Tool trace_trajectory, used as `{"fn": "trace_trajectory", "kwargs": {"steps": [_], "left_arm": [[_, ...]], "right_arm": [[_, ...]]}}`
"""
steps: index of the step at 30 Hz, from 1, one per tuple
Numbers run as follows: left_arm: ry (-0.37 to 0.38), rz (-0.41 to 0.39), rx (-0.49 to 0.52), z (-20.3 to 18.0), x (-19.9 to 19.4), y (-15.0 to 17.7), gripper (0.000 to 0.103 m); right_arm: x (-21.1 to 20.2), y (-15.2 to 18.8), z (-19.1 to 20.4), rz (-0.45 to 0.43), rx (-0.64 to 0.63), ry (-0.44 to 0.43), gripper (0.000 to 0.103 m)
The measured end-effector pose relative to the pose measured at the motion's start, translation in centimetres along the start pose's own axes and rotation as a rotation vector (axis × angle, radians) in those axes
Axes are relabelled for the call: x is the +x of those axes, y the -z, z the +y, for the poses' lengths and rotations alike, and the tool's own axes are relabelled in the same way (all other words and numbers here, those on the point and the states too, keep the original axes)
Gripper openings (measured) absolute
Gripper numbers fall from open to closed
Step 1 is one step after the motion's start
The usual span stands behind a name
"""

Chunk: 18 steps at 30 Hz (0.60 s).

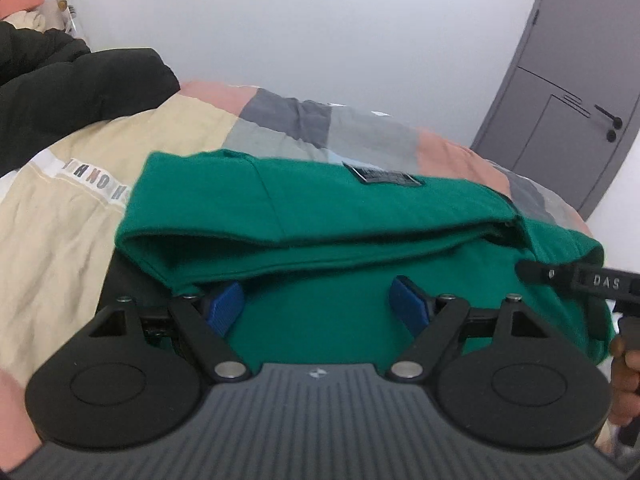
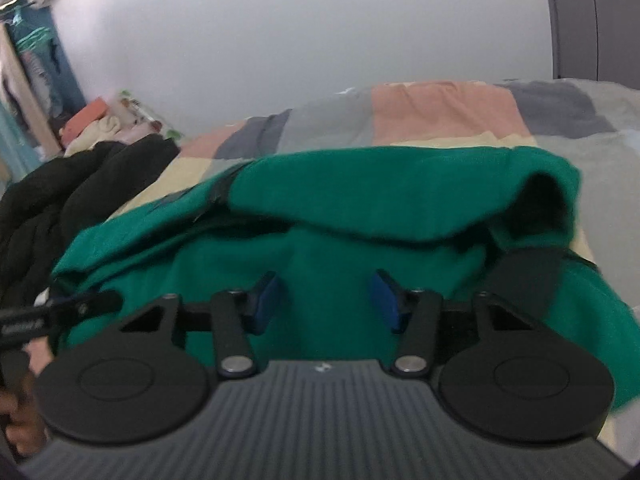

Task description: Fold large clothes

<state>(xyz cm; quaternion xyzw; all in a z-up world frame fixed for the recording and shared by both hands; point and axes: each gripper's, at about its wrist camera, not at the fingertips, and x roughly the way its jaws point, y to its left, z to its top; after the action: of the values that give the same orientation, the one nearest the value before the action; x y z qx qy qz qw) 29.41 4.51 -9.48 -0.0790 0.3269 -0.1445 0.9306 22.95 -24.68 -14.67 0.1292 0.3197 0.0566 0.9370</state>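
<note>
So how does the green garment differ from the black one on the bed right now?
The green garment lies partly folded in front of both tongs, its top layer doubled over; the black garment sits bunched in a heap off to the side. The green one carries a small dark label; the black one shows none. The green one is within reach of the tongs, the black one is not. Both rest on the patchwork bedcover.

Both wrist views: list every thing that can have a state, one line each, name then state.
green garment: partly folded, upper layer doubled over, lying on the bed.
left gripper: open, pads apart over the green cloth.
right gripper: open, blue pads apart, green cloth between them but not pinched.
black jacket: unfolded, heaped on the bed.
patchwork quilt: spread out, wrinkled.
grey door: shut.
</note>
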Motion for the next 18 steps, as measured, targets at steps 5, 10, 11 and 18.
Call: {"fn": "trace_trajectory", "kwargs": {"steps": [5,10,11,18], "left_arm": [[-0.037,-0.033,0.009,0.9,2.3,-2.0,0.084],[-0.074,-0.083,0.000,2.0,3.9,-3.6,0.083],[-0.092,-0.112,0.009,2.0,3.8,-3.7,0.083],[-0.096,-0.152,0.040,1.5,3.4,-4.1,0.083]], "right_arm": [[3.9,-2.3,-0.4,0.013,-0.016,0.033,0.054],[5.9,-4.1,-1.5,-0.045,0.032,0.048,0.052],[6.0,-4.3,-1.8,-0.063,0.036,0.051,0.053],[4.5,-5.1,-3.5,-0.173,0.077,0.076,0.055]]}}
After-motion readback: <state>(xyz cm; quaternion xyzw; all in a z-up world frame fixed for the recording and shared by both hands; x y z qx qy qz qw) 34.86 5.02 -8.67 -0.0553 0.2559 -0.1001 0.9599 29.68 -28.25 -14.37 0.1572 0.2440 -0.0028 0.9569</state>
